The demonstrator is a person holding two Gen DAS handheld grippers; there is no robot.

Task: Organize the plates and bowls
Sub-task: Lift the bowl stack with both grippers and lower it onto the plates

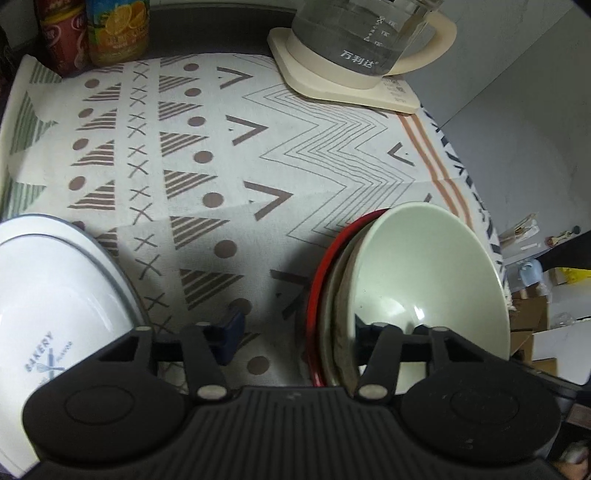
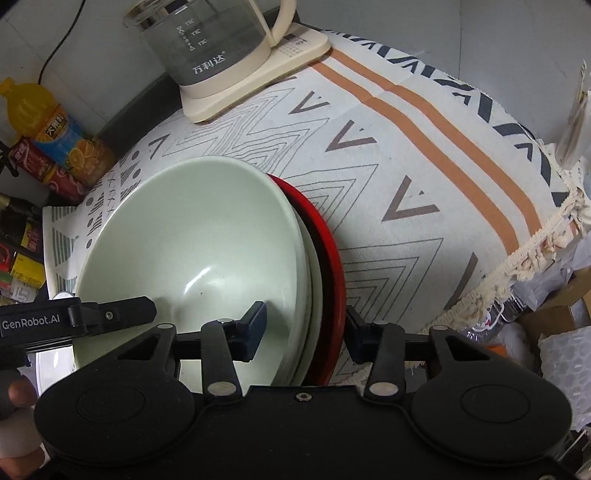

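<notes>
A pale green bowl (image 1: 424,266) (image 2: 192,236) sits on a stack with a pale plate (image 1: 338,295) (image 2: 308,295) and a red plate (image 1: 316,291) (image 2: 328,251) beneath it. A white plate (image 1: 48,288) with "BAKERY" print lies at the left. My left gripper (image 1: 299,332) straddles the stack's left rims, one finger outside on the cloth, the other inside the bowl, jaws apart. My right gripper (image 2: 306,332) straddles the stack's right rims, its left pad (image 2: 255,328) inside the bowl and the other outside the red plate. The left gripper's finger (image 2: 122,312) also shows there.
A glass kettle (image 1: 354,37) (image 2: 214,48) on a cream base stands at the back of the patterned tablecloth (image 1: 221,155). An orange juice bottle (image 1: 118,29) (image 2: 55,129) and a red can (image 1: 62,37) stand at the back left. Boxes and clutter lie beyond the table's right edge (image 2: 517,258).
</notes>
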